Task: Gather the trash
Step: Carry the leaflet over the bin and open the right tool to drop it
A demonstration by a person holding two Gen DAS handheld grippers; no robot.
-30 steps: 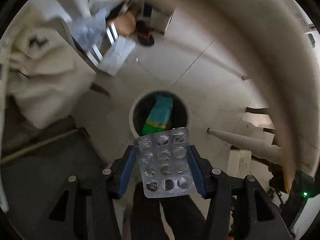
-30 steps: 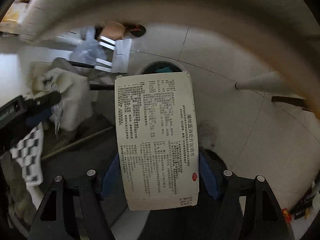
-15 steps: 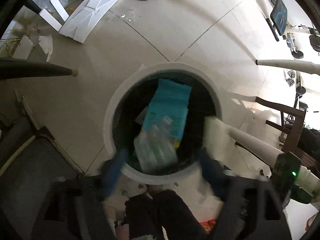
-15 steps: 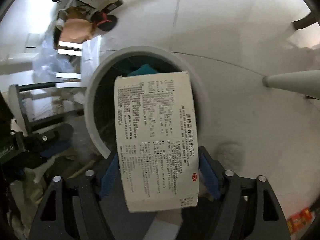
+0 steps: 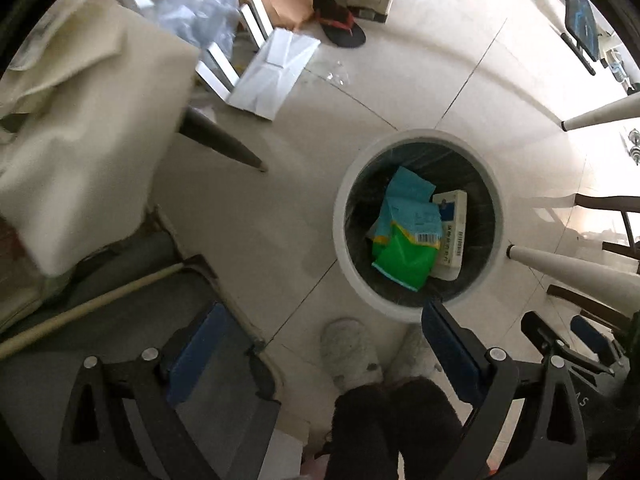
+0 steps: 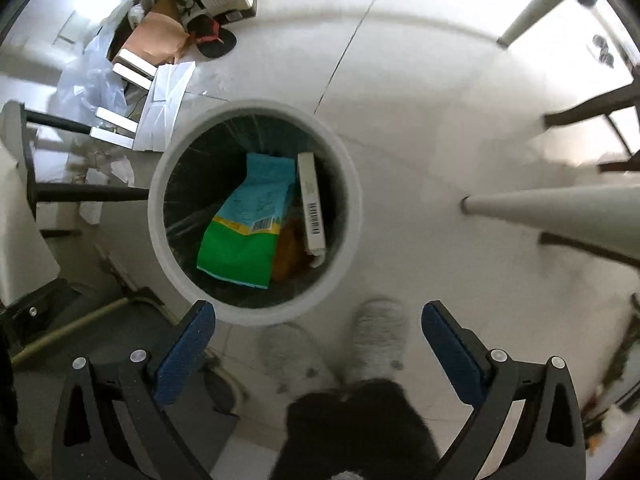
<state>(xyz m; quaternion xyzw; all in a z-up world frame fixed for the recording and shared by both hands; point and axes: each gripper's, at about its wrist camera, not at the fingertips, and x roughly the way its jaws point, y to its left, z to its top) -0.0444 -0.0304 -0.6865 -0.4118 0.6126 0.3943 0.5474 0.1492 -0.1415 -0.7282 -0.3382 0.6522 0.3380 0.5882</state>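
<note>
Both views looked straight down at a pale tiled floor and a round white trash bin (image 6: 256, 312) lined with a dark bag. The left gripper (image 5: 320, 328) had just been opening; its blue-padded jaws stood wide apart with nothing between them, above the floor beside the bin's near rim. The right gripper (image 6: 318, 322) had likewise just been opening, and its jaws were spread wide and empty over the bin's near edge. Inside the bin lay a green and light-blue packet (image 6: 248, 232) with a barcode, and along its right side a white medicine box (image 6: 312, 208), tilted against the bin's wall. No blister pack could be made out in the bin. Below the grippers showed the person's pale fuzzy slippers (image 6: 376, 336) and dark trouser legs. Flattened white cardboard (image 5: 276, 72) lay on the floor well away from the bin.
</note>
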